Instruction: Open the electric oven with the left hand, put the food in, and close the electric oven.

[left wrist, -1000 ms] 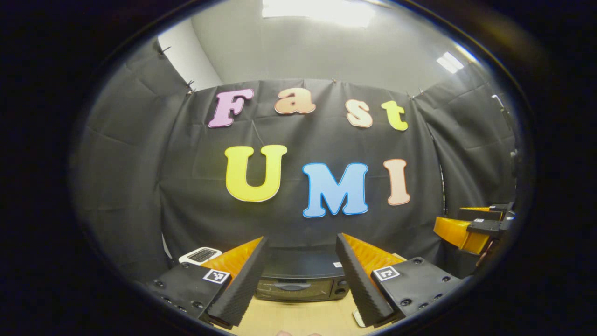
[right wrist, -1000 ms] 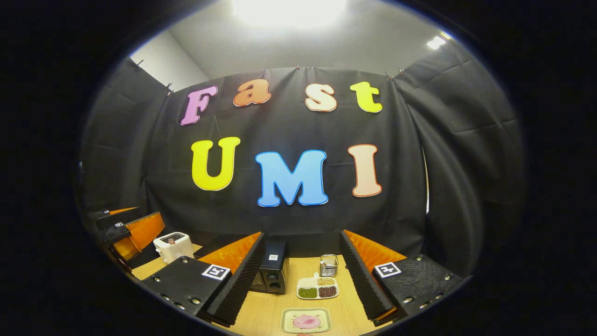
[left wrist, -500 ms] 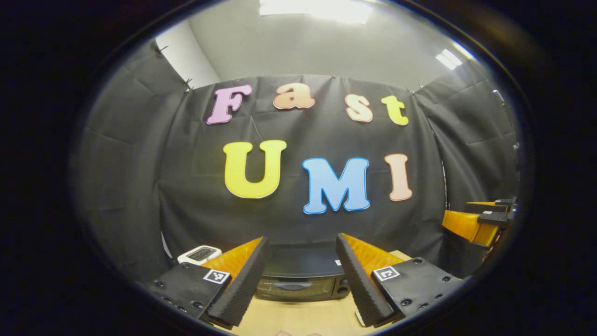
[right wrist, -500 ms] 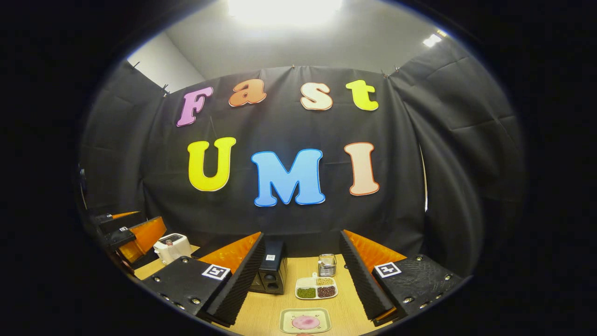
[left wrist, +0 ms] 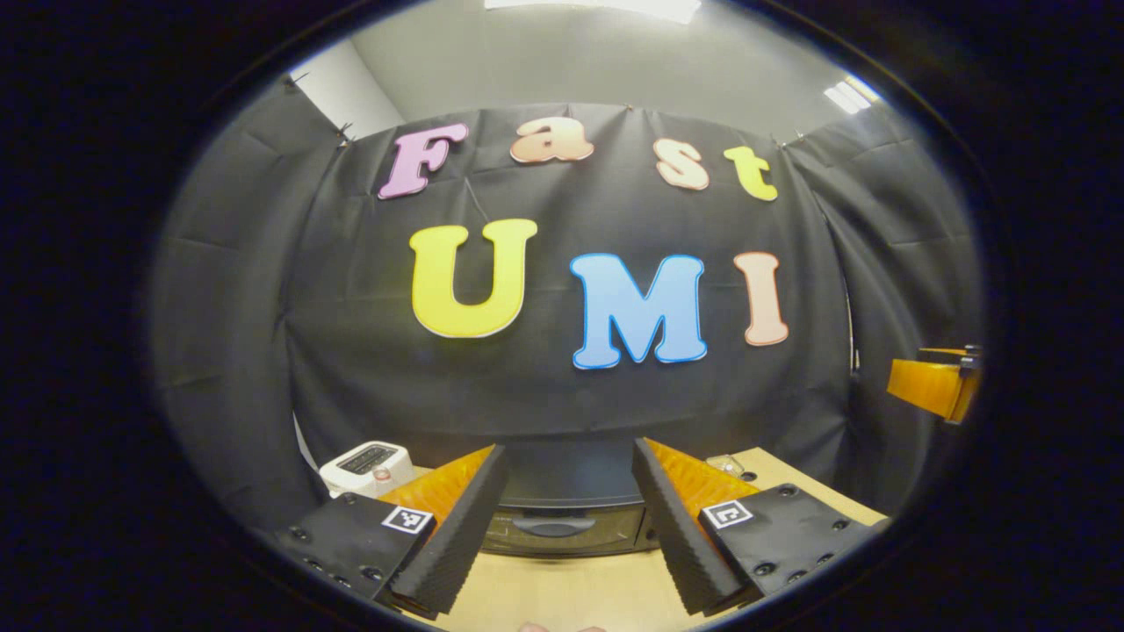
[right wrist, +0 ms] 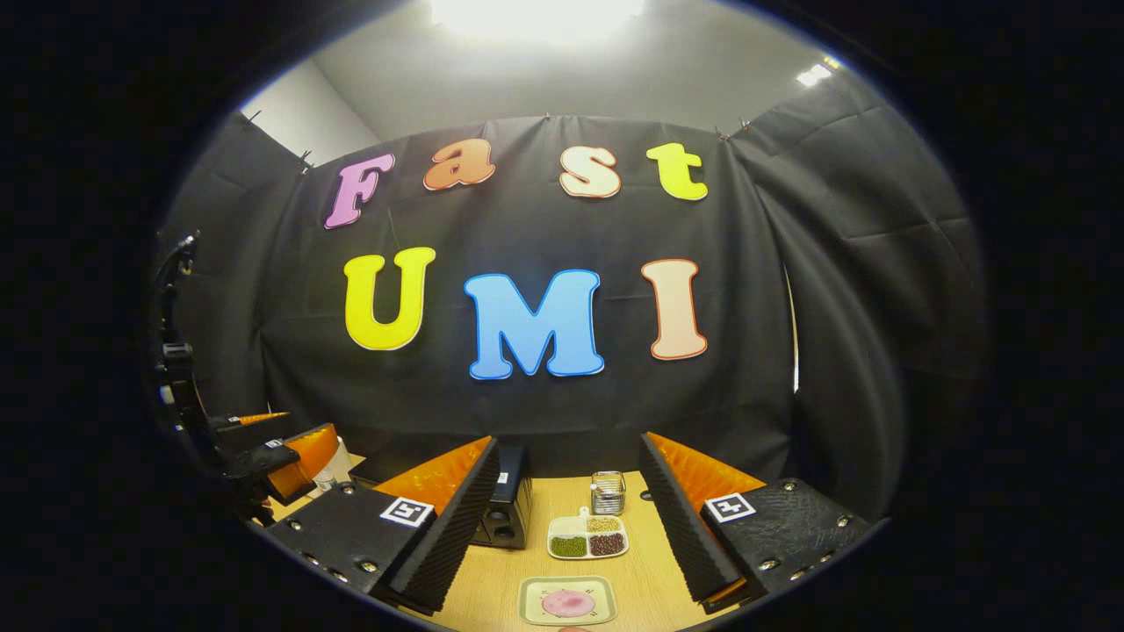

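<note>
The black electric oven (left wrist: 566,513) stands on the wooden table straight ahead in the left gripper view, door closed, with its handle (left wrist: 553,527) showing between my fingers. My left gripper (left wrist: 562,535) is open, short of the oven and holding nothing. The food, a pink round piece on a pale green plate (right wrist: 567,601), lies near the table's front edge in the right gripper view. Above it my right gripper (right wrist: 566,535) hangs open and holds nothing. The oven (right wrist: 505,509) sits left of the plate there, and the left gripper (right wrist: 281,452) hovers at the far left.
A white appliance (left wrist: 367,465) stands left of the oven. A divided dish of beans (right wrist: 587,537) and a small glass jar (right wrist: 604,493) sit behind the plate. The black cloth wall closes off the back of the wooden table (left wrist: 562,597).
The left gripper has moved forward toward the oven, which now looks larger and nearer. In the right gripper view the left gripper now covers the white appliance. The right gripper has barely shifted.
</note>
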### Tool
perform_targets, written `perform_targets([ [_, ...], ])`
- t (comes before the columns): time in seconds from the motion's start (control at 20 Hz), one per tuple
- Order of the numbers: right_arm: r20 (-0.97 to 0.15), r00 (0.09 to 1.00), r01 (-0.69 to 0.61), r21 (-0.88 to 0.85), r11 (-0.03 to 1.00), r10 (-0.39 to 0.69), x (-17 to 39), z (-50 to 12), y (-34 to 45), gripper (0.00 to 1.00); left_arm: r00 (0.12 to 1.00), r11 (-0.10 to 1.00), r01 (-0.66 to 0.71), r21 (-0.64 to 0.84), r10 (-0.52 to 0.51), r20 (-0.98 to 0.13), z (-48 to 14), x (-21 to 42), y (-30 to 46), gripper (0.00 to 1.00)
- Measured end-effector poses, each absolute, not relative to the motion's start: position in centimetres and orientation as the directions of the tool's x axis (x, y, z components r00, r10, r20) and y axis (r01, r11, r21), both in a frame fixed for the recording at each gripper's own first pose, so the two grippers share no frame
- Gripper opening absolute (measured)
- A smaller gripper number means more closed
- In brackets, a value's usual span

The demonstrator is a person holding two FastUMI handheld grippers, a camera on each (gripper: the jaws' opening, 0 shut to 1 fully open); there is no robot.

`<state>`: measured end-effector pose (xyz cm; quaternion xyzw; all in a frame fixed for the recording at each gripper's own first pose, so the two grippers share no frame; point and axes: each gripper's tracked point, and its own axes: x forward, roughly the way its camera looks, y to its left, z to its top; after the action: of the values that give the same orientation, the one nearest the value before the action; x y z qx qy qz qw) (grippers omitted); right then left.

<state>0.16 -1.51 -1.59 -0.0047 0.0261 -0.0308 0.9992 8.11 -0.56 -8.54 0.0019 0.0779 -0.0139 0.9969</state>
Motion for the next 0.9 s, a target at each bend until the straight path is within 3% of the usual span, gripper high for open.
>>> perform_targets([
  [0.1, -0.066, 0.995, 0.068, -0.015, 0.998, -0.068, 0.3, -2.1, -1.8, 0.97, 0.981, 0.999, 0.037, -0.007, -0.038, -0.193, -10.5, 9.4, -0.7, 0.96],
  [0.2, -0.082, 0.994, 0.071, -0.020, 0.997, -0.072, 0.4, -2.7, -2.1, 0.97, 0.969, 0.998, 0.064, -0.003, -0.063, -0.238, -13.0, 11.1, -1.0, 0.92],
  [0.3, -0.095, 0.992, 0.075, -0.032, 0.997, -0.078, 0.5, -3.0, -2.4, 0.97, 0.954, 0.997, 0.069, -0.021, -0.072, -0.292, -15.9, 12.9, -0.7, 1.00],
  [0.55, -0.141, 0.984, 0.099, -0.057, 0.993, -0.106, 1.8, -4.7, -2.6, 0.97, 0.908, 0.999, 0.040, -0.031, -0.049, -0.417, -22.6, 17.1, 0.6, 1.00],
  [0.65, -0.159, 0.980, 0.109, -0.063, 0.992, -0.118, 1.8, -5.3, -3.0, 0.97, 0.889, 0.999, 0.029, -0.041, -0.045, -0.456, -25.0, 18.5, 0.9, 0.92],
  [0.75, -0.174, 0.976, 0.123, -0.068, 0.990, -0.133, 1.9, -5.8, -3.4, 0.97, 0.874, 0.999, 0.032, -0.027, -0.041, -0.484, -26.8, 19.6, 1.1, 1.00],
  [0.9, -0.186, 0.971, 0.140, -0.076, 0.987, -0.152, 2.0, -6.1, -3.8, 0.97, 0.854, 0.999, 0.044, 0.001, -0.037, -0.519, -29.4, 20.9, 1.2, 0.96],
])
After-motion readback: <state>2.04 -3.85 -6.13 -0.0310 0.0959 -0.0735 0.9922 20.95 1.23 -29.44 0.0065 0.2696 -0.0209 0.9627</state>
